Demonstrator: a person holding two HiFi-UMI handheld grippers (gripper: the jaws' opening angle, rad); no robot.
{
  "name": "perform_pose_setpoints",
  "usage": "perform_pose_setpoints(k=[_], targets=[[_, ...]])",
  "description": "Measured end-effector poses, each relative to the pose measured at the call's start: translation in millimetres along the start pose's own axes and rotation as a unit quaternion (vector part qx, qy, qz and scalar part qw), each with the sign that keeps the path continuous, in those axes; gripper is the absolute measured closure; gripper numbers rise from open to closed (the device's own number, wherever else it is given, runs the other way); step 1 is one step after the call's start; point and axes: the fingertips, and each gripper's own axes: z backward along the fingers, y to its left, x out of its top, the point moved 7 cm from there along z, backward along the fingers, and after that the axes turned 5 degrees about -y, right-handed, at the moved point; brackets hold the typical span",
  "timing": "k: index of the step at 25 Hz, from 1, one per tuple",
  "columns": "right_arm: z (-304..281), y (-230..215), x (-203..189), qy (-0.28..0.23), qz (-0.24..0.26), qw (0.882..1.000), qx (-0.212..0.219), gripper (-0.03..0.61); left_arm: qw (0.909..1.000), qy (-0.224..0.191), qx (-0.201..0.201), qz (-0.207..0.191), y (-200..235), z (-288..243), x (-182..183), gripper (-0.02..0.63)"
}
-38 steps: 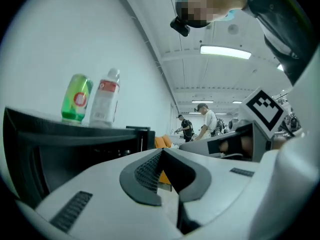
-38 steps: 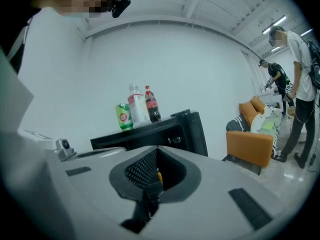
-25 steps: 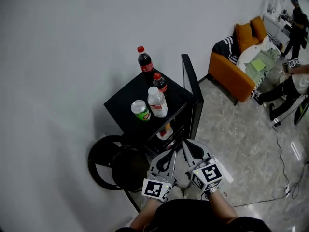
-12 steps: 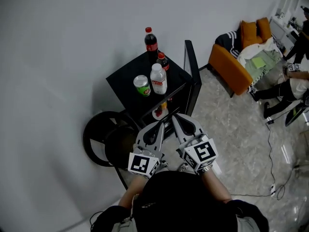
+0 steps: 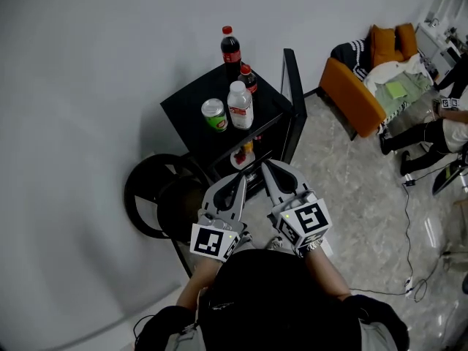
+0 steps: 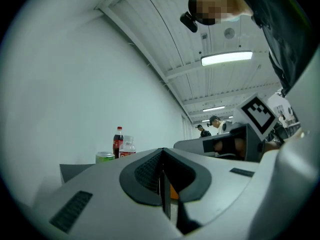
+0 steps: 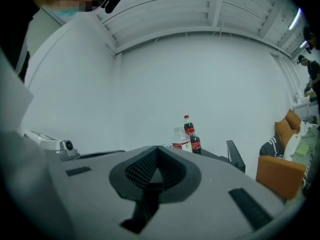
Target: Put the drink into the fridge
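We can read no word on any label, the print is too small. On top of the black fridge (image 5: 189, 107) stand four drinks. The tall cola bottle (image 5: 230, 48), with red cap and red band, is at the back edge near the wall. The small cola bottle (image 5: 248, 80) is just in front of it. The water bottle (image 5: 239, 106) with a red and white label and the green can (image 5: 214, 115) stand side by side near the front edge.

The fridge's door (image 5: 292, 97) is swung open on its right side. On a shelf inside we see a small red and yellow thing (image 5: 243, 156), but we cannot tell what it is.

The left gripper (image 5: 240, 182) and the right gripper (image 5: 266, 168) point at the open front, side by side. Each has its jaws pressed together with nothing between them. Each carries a cube with a black and white square marker.

A black round stool (image 5: 148, 196) stands just beside the fridge's left side. Between the door and the orange sofa (image 5: 352, 97) lies pale tiled floor, and a thin cable (image 5: 408, 221) runs across it further right.
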Motion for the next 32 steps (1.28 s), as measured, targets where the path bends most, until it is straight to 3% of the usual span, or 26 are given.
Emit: perform_pose_setpoints(k=[3,17,21,27,30,32], targets=[[5.2,-2.8,-1.6,-0.001,-0.002,1.000,0.002,0.565,0.9999,-0.007,0.008,0.013,-2.3,0.6,-0.4,0.605],[26.5,-24.4,-14.3,0.008,-0.018,1.000,0.003,0.565,0.9998,0.012,0.014,-0.006,-20.1,-2.1,-8.0,0.604],[9.0,-31.4,-16.6,0.017,-0.008,1.000,0.008,0.565,0.9997,0.002,0.020,-0.014,-2.7,-9.7,-6.7,0.604],[-39.1,-36.0,-19.5,0.039,0.021,0.998,0.033,0.563,0.9995,-0.005,0.031,0.005,43.3,-19.1,-10.4,0.604],[-64.6,-40.6,-15.3,0.041,0.012,0.998,0.038,0.561,0.9996,-0.011,0.025,0.006,69.6,-30.2,-9.3,0.604],[-82.1,-49.9,-15.8,0.040,0.009,0.998,0.042,0.505,0.9997,-0.019,0.014,0.007,85.0,-41.6,-7.9,0.604]])
